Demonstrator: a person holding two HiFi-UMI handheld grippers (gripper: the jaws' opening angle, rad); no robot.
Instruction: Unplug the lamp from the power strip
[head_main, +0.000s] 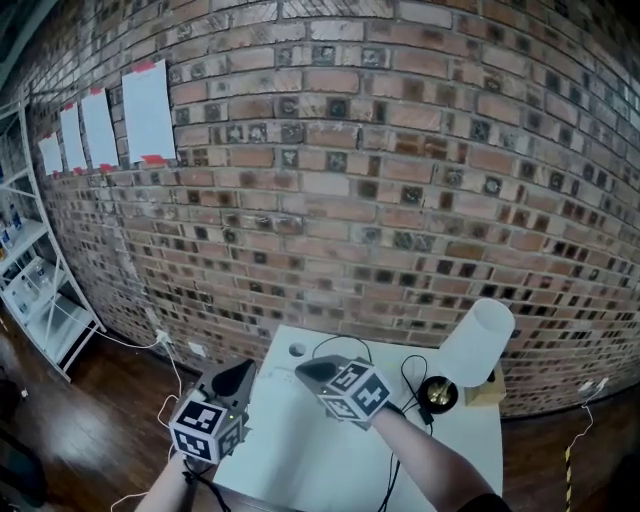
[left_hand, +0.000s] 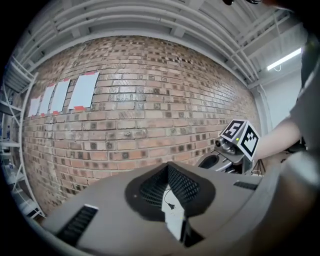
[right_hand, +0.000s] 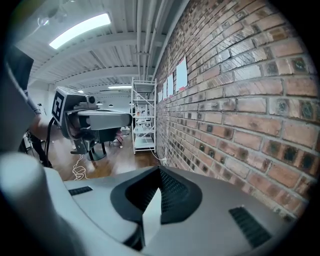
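The lamp stands at the right of the white table (head_main: 300, 450); its white shade (head_main: 476, 340) tilts above a black and brass base (head_main: 438, 394). Its black cable (head_main: 345, 344) loops over the tabletop and runs under my right gripper. I cannot make out a power strip on the table. My left gripper (head_main: 240, 372) hovers over the table's left edge, shut and holding nothing. My right gripper (head_main: 308, 370) hovers over the table's middle, left of the lamp, also shut and holding nothing. In the left gripper view a sliver of table and cable (left_hand: 169, 200) shows behind the shut left gripper (left_hand: 167, 167). The right gripper view shows the shut right gripper (right_hand: 159, 171) aimed along the brick wall.
A brick wall (head_main: 400, 180) with taped white sheets (head_main: 147, 110) rises just behind the table. A wooden block (head_main: 487, 390) sits by the lamp base and a round hole (head_main: 297, 350) is at the table's back left. A white shelf unit (head_main: 40, 290) and floor cables (head_main: 140, 340) lie left.
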